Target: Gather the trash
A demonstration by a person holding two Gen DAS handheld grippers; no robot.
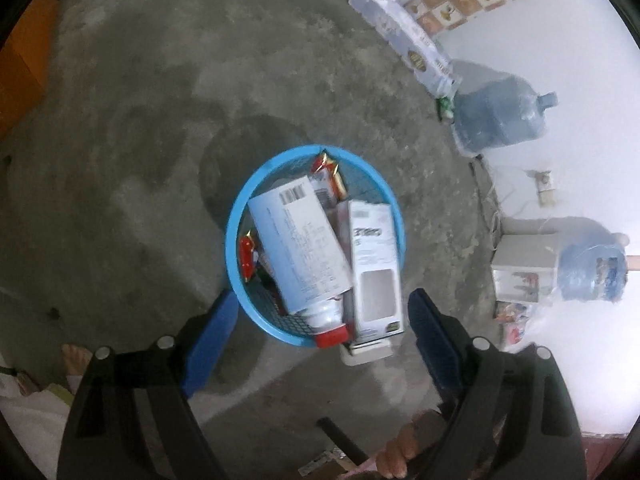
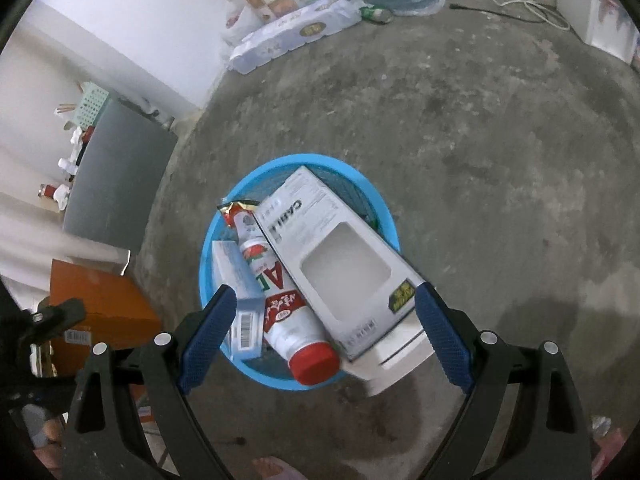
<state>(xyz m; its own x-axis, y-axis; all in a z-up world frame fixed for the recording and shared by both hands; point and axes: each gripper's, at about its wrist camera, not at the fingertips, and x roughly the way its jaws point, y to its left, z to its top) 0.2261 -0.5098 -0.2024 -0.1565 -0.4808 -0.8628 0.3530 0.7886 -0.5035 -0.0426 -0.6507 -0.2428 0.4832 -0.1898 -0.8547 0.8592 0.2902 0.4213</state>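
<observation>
Both tools hang spread and empty over the blue basket (image 1: 234,216) on the concrete floor: left tool (image 1: 316,340), right tool (image 2: 322,336). Inside, left to right: light-blue box (image 2: 236,280), red-capped bottle (image 2: 288,316), windowed white carton (image 2: 340,264). Judged: drop-off step complete; next, find any remaining litter on the floor.

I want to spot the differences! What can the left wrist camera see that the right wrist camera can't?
Only the left wrist view shows the whole blue water jug lying by the wall, a second jug and a white wall socket.

Only the right wrist view shows the orange box and a grey cabinet with bottles on it.

Both show the blue basket with the red-capped bottle and windowed white box, and wide-open jaws holding nothing.
</observation>
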